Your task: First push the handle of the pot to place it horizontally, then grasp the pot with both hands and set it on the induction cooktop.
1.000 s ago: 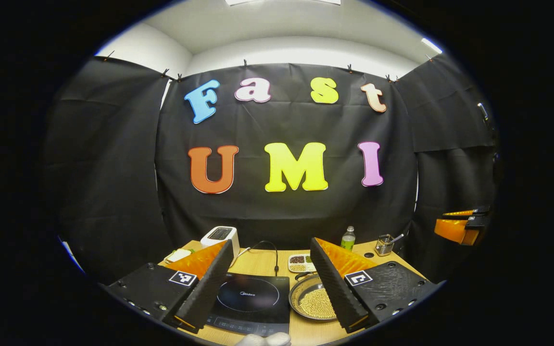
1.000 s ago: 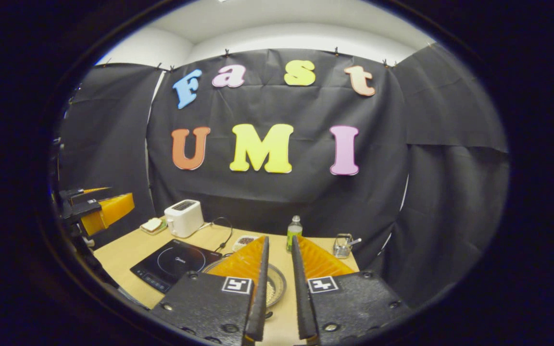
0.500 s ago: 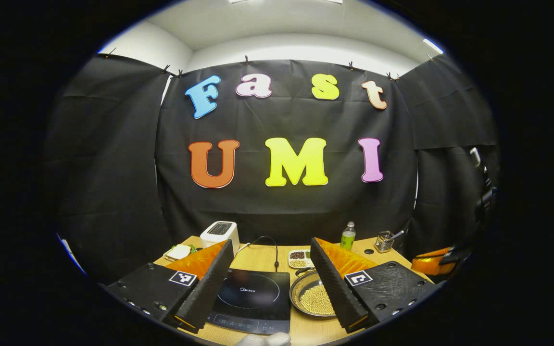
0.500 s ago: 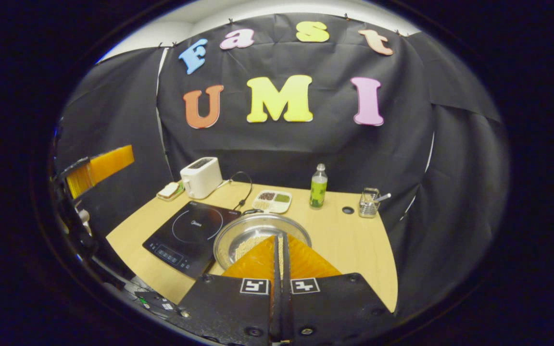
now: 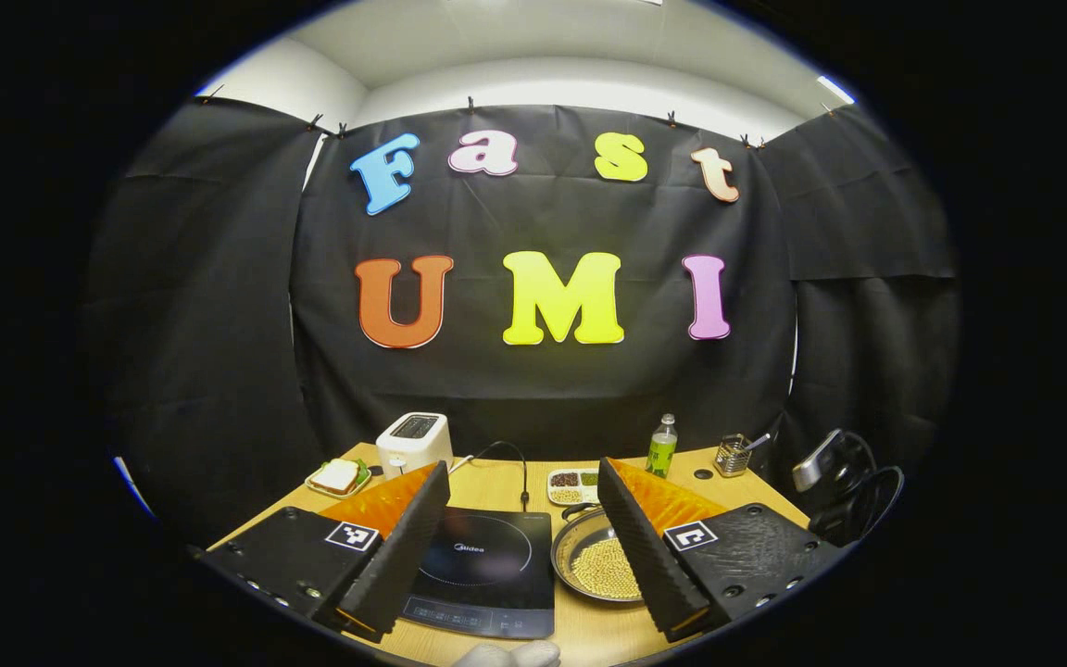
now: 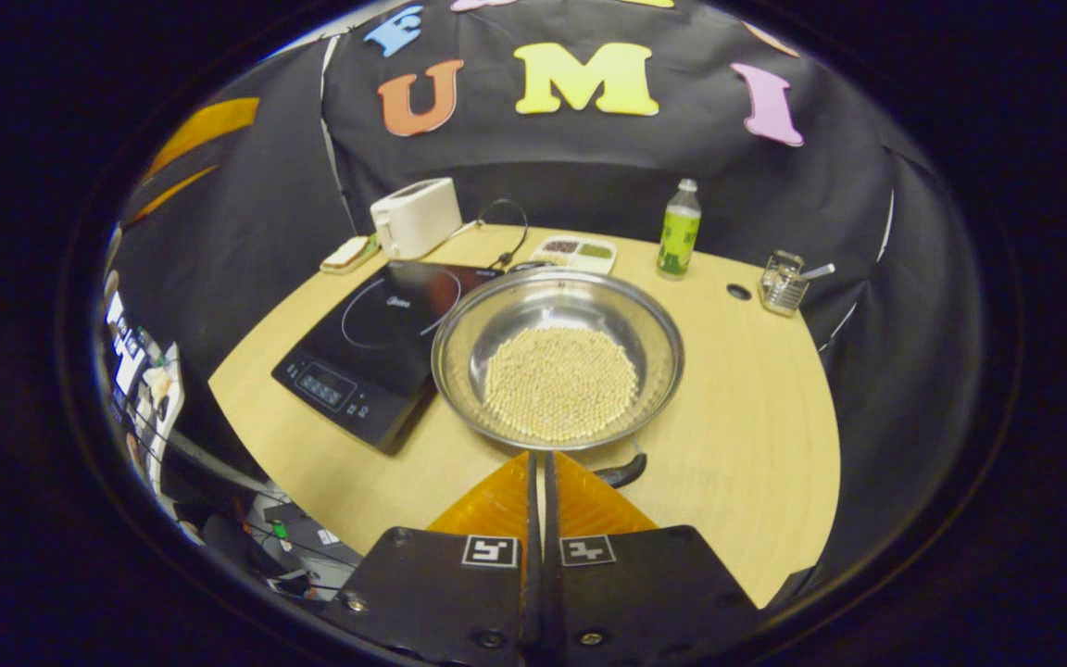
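— So what's changing, biggest thing first?

— Right gripper (image 6: 538,459) is dropping in over the table (image 6: 756,408), camera tipping down vs. half a sec ago; the pot (image 6: 558,369) is now looming just ahead of its tips. Jaws are pressed together, nothing between them. They were apart a sec ago.

— Meaning?

— I'm reading it as lining up the push, w/ closed fingers as a poker. A dark handle (image 6: 621,472) is poking out at the pot's near rim, right beside the tips, angled; contact I can't tell.

— Where's the pot sitting?

— On the table, touching or just beside the induction cooktop (image 6: 371,338), on its right side. Not on it yet. Pale beans are lying inside.

— Left one?

— Left gripper (image 5: 524,547) is hovering near the cooktop's front, jaws spread wide, gripping nothing. Its view is barely shifting, tilting down a little; cooktop (image 5: 483,570) and pot (image 5: 594,567) are showing between its fingers.

— Small stuff?

— Toaster (image 6: 415,217) and bottle (image 6: 678,228) are sitting behind the cooktop, unmoved.
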Demonstrator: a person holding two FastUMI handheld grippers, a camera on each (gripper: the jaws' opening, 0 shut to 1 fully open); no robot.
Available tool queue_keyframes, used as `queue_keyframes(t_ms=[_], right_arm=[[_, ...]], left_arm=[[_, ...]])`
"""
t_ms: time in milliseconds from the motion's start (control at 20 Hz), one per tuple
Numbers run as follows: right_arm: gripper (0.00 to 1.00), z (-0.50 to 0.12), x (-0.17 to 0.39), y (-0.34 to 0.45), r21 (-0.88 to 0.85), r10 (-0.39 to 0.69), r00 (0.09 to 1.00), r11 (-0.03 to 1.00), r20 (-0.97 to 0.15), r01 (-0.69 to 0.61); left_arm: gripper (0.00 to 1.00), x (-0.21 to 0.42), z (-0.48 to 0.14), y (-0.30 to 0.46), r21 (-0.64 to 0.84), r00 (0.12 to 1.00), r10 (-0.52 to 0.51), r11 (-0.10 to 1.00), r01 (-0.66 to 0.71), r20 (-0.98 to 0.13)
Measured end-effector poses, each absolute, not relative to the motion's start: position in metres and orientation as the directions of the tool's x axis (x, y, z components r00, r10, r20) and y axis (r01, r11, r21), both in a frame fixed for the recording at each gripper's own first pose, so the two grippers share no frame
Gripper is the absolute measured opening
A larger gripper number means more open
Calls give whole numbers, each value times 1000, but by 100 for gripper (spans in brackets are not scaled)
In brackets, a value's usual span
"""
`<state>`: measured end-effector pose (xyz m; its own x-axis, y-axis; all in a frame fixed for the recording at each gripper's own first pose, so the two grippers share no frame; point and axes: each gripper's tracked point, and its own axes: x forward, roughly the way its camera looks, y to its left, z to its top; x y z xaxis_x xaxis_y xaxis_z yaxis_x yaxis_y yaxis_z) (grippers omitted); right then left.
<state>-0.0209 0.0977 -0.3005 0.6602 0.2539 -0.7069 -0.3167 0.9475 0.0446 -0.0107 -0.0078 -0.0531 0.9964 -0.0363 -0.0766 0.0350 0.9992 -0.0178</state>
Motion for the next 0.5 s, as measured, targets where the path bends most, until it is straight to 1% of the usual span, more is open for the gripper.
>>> queue_keyframes(t_ms=[150, 200, 250, 300, 350, 450, 500], right_arm=[[3, -326, -20, 107, 37, 250, 619, 941, -745, -336], [0, -331, -19, 110, 38, 256, 608, 937, -752, -348], [3, -336, -17, 115, 42, 265, 600, 933, -755, -358], [4, -340, -14, 118, 41, 267, 592, 929, -761, -367], [0, -345, -13, 120, 43, 271, 583, 926, -766, -375], [0, -350, -8, 121, 47, 275, 573, 923, -772, -381], [4, -351, -5, 121, 51, 279, 570, 922, -773, -383]], left_arm=[[96, -13, -50, -8, -17, 997, -39, 999, 38, -62], [96, -13, -50, -9, -17, 997, -39, 999, 38, -62], [96, -12, -50, -10, -15, 997, -39, 999, 38, -68], [96, -13, -50, -11, -12, 997, -40, 999, 40, -73], [96, -14, -49, -12, -8, 996, -38, 999, 37, -76], [96, -14, -46, -14, 0, 997, -31, 1000, 31, -72], [96, -15, -46, -14, 3, 997, -27, 1000, 27, -73]])
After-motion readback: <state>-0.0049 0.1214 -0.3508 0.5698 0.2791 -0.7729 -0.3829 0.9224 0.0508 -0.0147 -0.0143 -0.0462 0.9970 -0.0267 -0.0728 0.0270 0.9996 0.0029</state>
